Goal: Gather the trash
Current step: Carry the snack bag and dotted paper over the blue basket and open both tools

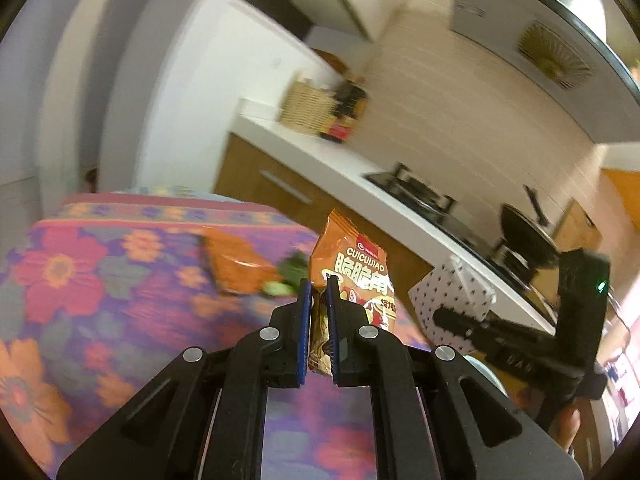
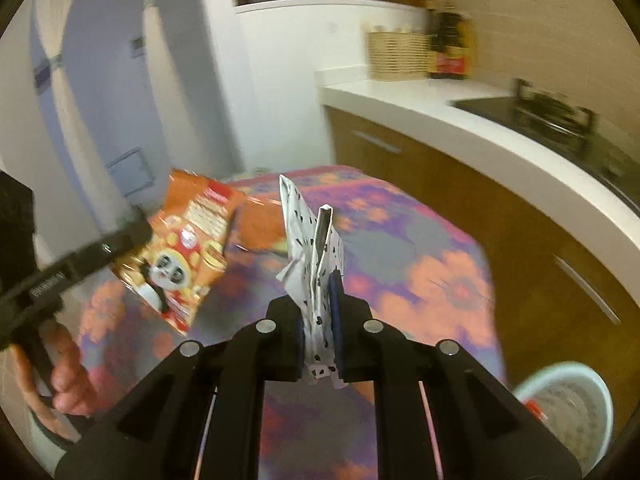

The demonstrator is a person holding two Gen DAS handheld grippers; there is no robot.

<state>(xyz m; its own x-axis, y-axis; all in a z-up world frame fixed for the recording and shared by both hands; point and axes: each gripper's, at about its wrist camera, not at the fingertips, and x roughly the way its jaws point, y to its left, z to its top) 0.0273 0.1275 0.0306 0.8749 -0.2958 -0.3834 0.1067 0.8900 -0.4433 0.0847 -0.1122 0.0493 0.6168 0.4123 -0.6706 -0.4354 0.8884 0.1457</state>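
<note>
Now both hands are up off the flowered bench (image 1: 100, 280), and each one carries a piece of trash. The left gripper (image 1: 318, 292) has its blue-padded fingers (image 1: 305, 312) pinched nearly together on an orange snack packet (image 1: 354, 268), which stands upright above the tips with its printed front facing the camera. From the right wrist view, the same orange snack packet (image 2: 184, 256) hangs in the air to the left, above the bench cloth, showing a panda picture on its other side, and a bare hand (image 2: 60, 376) grips the handle below it.

Over on the right, the right gripper (image 2: 318, 292) has its fingers (image 2: 335, 300) clamped narrowly on a crumpled white wrapper with black spots (image 2: 308, 240); the paper sticks up past the tips and a bit pokes out behind them. In the left wrist view that wrapper (image 1: 448, 296) shows at the front of the other gripper, off to the right.

Still lying on the bench are a second orange packet (image 1: 236, 264) and, just beside it, something green (image 1: 290, 276), too blurred to name. A pale round bin (image 2: 568, 408) stands on the floor at lower right, near the brown cabinet fronts (image 2: 460, 208) under the white worktop (image 2: 460, 116).
</note>
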